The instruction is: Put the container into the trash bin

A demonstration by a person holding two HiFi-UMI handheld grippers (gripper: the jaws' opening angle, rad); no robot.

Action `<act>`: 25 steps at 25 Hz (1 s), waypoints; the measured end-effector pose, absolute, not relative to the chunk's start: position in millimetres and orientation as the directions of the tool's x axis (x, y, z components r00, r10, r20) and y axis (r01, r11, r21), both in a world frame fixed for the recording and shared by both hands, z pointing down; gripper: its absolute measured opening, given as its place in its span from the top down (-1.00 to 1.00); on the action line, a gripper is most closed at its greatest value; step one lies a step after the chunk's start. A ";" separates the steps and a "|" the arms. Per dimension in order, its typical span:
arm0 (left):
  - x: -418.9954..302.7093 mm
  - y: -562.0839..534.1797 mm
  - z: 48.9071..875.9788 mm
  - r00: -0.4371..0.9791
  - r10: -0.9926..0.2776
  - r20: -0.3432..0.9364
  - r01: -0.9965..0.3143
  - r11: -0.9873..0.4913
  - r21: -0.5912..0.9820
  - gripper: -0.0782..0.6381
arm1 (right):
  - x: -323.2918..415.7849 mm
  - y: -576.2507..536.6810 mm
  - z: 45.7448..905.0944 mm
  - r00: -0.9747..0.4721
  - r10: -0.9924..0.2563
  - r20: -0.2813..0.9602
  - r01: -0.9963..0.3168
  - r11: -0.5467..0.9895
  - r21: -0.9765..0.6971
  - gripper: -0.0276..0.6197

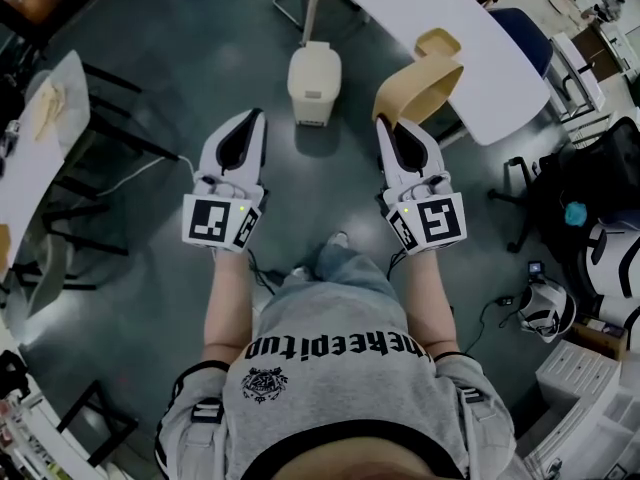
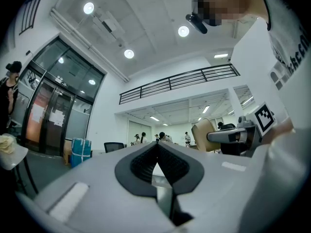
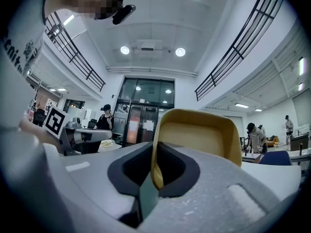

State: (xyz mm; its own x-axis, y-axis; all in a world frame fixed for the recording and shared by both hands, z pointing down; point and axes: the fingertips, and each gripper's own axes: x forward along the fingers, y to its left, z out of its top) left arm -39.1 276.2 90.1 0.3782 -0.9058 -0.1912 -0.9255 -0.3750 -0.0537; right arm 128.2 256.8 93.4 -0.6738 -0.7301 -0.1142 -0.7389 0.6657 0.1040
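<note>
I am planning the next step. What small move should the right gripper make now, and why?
Probably swing the right gripper, shut on the tan container, left toward the trash bin: the container is beside the bin, not over it, and the lid looks closed.

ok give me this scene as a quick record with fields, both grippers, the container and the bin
right gripper: shut on the rim of the tan plastic container
left gripper: shut, nothing between the jaws
bin: cream plastic trash bin, standing on the dark floor ahead, between the two grippers
container in bin: not yet, held off to the bin's right
</note>
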 end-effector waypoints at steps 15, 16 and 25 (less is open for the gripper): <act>-9.0 224.8 83.6 0.321 -0.923 -0.212 -0.947 -0.316 -0.060 0.75 | 154.3 197.8 95.0 -0.732 -0.667 -0.140 -0.681 0.726 0.098 0.88; -6.3 223.2 83.4 0.319 -0.924 -0.212 -0.948 -0.313 -0.061 0.75 | 156.6 195.0 95.5 -0.734 -0.664 -0.142 -0.678 0.729 0.096 0.88; 5.8 203.9 81.8 0.327 -0.925 -0.192 -0.945 -0.318 -0.076 0.75 | 166.7 176.3 98.2 -0.735 -0.663 -0.144 -0.676 0.734 0.072 0.88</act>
